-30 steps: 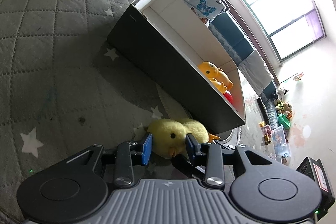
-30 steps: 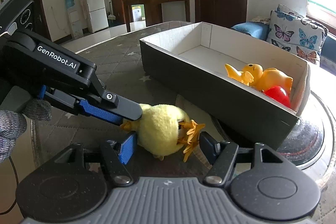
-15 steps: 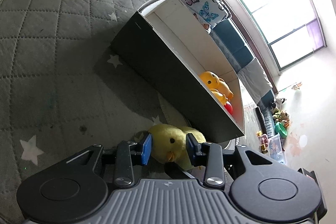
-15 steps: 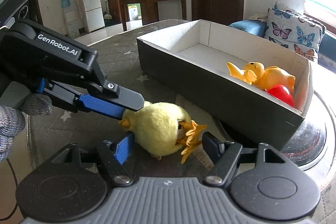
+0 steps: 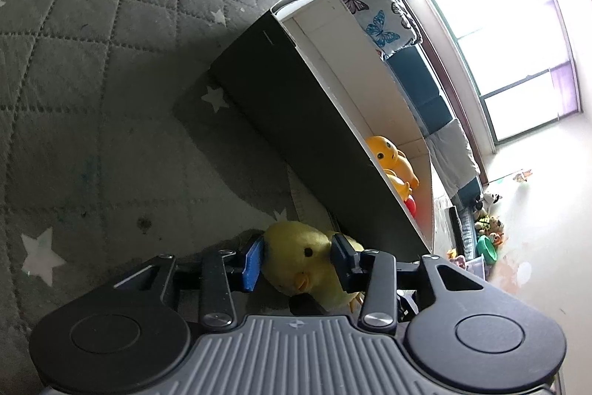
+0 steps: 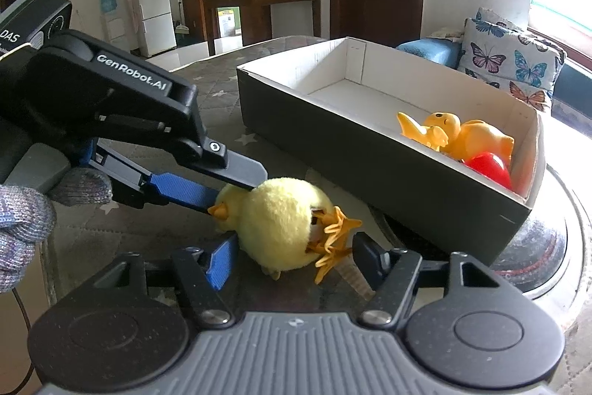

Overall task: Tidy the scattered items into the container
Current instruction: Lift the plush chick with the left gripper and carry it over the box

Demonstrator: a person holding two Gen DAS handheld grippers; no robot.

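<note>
Box (image 6: 388, 169) unmoved on quilted mat (image 5: 92, 99), orange duck (image 6: 462, 136) and red ball (image 6: 488, 169) inside as before. Plush chick (image 6: 277, 224) lying beside box. Left gripper (image 5: 296, 260) opening wider around chick's head; right gripper (image 6: 292, 258) closing, jaws astride body, contact unclear.

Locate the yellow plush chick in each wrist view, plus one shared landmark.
Left wrist: plush chick bottom centre, between the left gripper fingers, jaws opening.
Right wrist: plush chick centre, lower half, between the right gripper fingers, jaws closing.
Shared landmark: the dark box holding the orange toy.
</note>
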